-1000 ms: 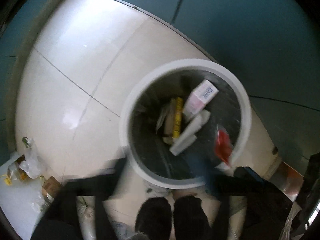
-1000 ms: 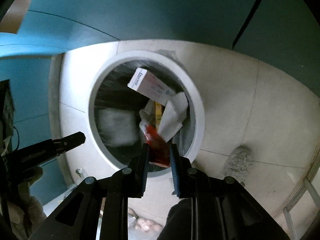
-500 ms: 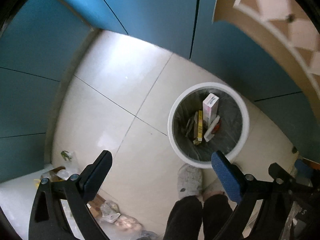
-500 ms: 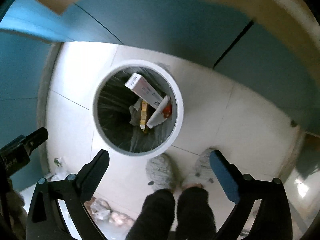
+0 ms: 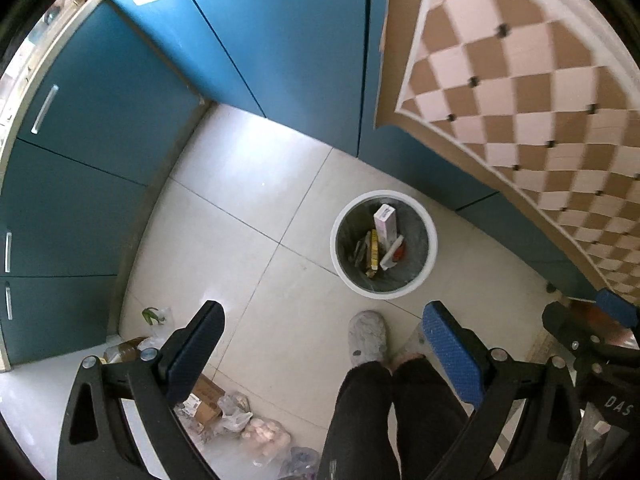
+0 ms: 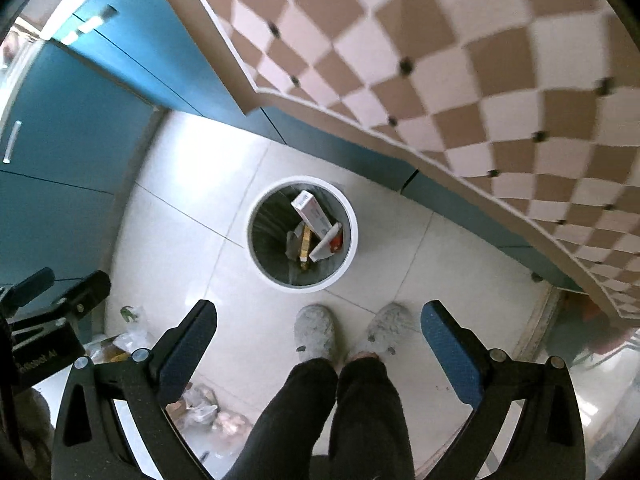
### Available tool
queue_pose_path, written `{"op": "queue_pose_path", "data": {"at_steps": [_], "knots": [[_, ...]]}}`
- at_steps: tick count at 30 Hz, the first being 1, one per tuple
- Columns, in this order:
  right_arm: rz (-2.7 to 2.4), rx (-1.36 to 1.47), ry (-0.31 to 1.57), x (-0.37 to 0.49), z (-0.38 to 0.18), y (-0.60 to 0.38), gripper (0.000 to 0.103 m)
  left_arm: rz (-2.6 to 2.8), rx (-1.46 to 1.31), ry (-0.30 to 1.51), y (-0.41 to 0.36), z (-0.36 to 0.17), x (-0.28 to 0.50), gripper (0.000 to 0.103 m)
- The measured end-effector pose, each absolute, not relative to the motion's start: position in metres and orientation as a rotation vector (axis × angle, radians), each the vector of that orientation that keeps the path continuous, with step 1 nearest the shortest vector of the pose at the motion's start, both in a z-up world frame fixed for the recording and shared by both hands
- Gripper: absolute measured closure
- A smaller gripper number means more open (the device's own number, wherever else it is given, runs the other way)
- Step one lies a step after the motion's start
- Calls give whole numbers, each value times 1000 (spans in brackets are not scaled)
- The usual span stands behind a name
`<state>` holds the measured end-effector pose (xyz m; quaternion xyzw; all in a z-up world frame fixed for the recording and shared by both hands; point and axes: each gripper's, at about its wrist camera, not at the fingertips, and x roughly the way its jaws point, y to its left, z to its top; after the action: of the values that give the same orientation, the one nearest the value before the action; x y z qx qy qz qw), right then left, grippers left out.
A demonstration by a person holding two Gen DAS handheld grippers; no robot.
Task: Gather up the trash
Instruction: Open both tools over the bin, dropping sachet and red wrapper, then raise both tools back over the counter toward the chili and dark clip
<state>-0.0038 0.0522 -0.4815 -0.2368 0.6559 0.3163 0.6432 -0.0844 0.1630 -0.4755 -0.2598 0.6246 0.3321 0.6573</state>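
The round white trash bin [image 5: 430, 258] [image 6: 352, 236] stands on the pale tiled floor [image 5: 248, 248], just in front of the person's grey slippers [image 6: 316, 332] and near the blue cabinets [image 5: 280, 40]. Inside it lie a white-and-pink box [image 5: 385, 224] [image 6: 312, 212], a yellow packet [image 5: 374, 250] and a red scrap [image 5: 400, 254]. Both claws hang high above, well apart from the bin — the left gripper [image 5: 322, 344] spread wide and empty, the right gripper [image 6: 318, 340] likewise. Bagged clutter [image 5: 240, 416] sits near left on the floor.

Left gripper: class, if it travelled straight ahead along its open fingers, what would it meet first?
Probably the tiled floor, just left of the white bin. Nothing shows between the left gripper and the tiles, though fisheye depth is uncertain.
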Motion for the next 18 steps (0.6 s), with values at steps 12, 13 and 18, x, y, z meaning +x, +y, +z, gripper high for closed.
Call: {"op": "queue_pose_path", "data": {"at_steps": [12,13,18], "knots": [[767,-475,1426,-30,-340,23,0,737,-598,1301,137,-357,-110,2],[771,-473,1424,-33,-333,21,0,740,-595,1289,136,-349,-112,2],[805,-410,1411,-41,-293,8,0,784,-495,1217,130,-301,-105,2]]}}
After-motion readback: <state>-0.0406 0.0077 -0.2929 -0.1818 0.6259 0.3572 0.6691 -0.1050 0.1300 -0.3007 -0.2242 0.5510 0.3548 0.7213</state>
